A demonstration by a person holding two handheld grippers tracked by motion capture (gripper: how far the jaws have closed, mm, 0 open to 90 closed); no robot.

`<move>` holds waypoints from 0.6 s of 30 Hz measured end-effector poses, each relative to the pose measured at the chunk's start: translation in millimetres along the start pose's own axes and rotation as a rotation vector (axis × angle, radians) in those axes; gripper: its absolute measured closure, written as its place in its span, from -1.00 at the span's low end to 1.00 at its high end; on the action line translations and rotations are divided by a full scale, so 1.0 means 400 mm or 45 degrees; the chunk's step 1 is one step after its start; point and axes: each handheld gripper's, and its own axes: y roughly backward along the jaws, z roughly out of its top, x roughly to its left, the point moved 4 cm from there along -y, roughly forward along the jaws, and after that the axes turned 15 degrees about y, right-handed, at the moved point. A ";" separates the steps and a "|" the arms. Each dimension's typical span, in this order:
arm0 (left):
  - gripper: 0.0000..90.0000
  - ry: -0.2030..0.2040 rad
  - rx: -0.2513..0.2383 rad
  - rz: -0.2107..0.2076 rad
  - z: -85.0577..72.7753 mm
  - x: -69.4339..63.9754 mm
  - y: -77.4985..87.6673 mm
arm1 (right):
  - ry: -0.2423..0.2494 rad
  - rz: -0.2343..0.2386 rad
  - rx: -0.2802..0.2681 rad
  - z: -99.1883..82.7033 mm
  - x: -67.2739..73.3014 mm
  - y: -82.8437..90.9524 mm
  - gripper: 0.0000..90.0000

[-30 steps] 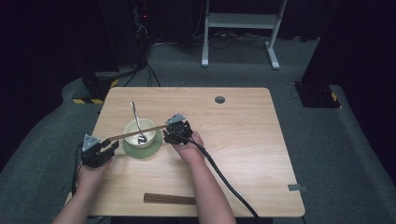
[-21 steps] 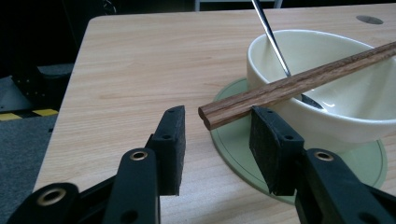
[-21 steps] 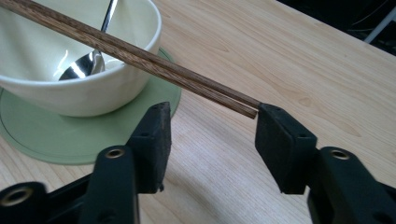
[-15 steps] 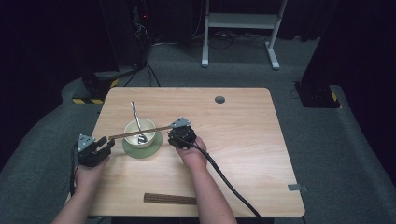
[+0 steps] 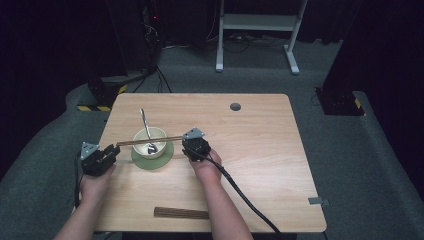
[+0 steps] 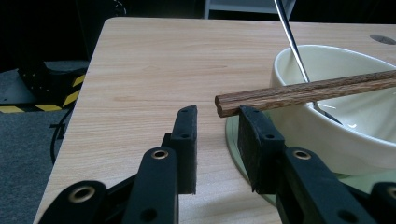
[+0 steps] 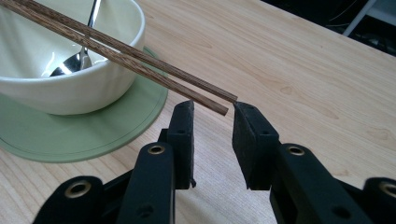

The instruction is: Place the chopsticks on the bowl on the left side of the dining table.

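A cream bowl (image 5: 156, 136) stands on a green saucer (image 5: 166, 159) left of the table's middle, with a metal spoon (image 5: 144, 122) leaning in it. A pair of brown chopsticks (image 5: 172, 137) lies across the bowl's rim. My left gripper (image 5: 114, 152) sits at their left end, its jaws (image 6: 217, 116) apart with nothing between them; the chopsticks' end (image 6: 280, 93) hangs just past the right jaw's tip. My right gripper (image 5: 186, 142) sits at the other end, its jaws (image 7: 212, 112) also apart and empty, the chopstick tips (image 7: 224, 105) just beyond them. Both pairs of jaws have just been closing.
A dark wooden strip (image 5: 181, 213) lies near the table's front edge. A round cable hole (image 5: 235, 106) sits toward the back. The right gripper's cable (image 5: 245, 197) trails off the front. Bare tabletop (image 5: 260, 150) spreads to the right.
Both grippers have drawn back a little from the chopsticks' ends, the right one toward the person. The chopsticks now rest on the bowl's rim on their own.
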 end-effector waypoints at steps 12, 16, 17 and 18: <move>0.61 -0.024 0.001 -0.016 0.007 -0.012 -0.012 | 0.003 -0.041 0.006 -0.008 0.006 0.016 0.68; 0.62 -0.022 -0.002 -0.012 0.011 -0.010 -0.014 | -0.003 -0.045 0.013 -0.016 0.007 0.011 0.71; 0.62 -0.020 -0.002 -0.013 0.011 -0.009 -0.016 | 0.001 -0.047 0.016 -0.017 0.008 0.010 0.73; 0.62 -0.020 -0.002 -0.013 0.011 -0.009 -0.016 | 0.001 -0.047 0.016 -0.017 0.008 0.010 0.73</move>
